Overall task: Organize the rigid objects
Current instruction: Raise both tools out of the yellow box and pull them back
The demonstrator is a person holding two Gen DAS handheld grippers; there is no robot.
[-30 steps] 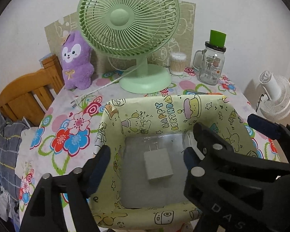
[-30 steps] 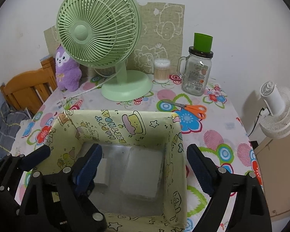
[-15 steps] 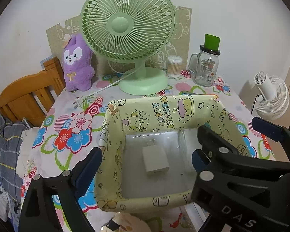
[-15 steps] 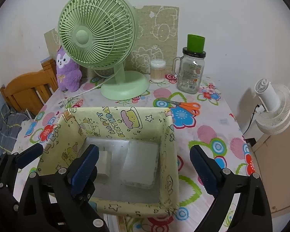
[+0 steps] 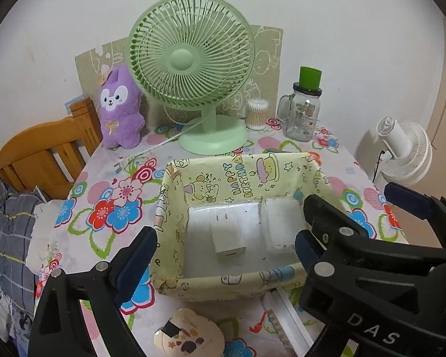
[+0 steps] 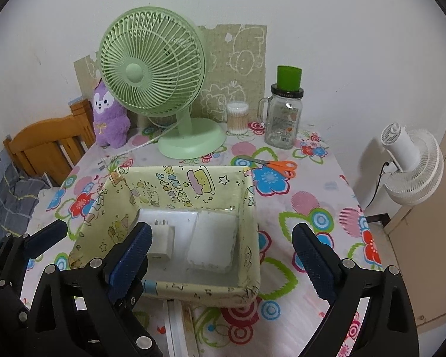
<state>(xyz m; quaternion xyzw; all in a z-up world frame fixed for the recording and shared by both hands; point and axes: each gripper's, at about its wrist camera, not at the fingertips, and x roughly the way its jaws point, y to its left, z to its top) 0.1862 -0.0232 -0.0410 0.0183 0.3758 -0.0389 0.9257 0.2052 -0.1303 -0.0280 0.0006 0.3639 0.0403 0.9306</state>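
Lying in the box (both grippers empty): a charger

Left gripper jaws gaping wide, just finished opening, nothing between them; white plug-in charger block lying inside yellow cartoon-print fabric box (white flat pack beside it).

home bedroom corner: plush toy, desk fan, floral tablecloth.

Cloth box – matt printed fabric; charger smooth white plastic; fan matt green plastic; jar glossy glass; chair varnished wood.
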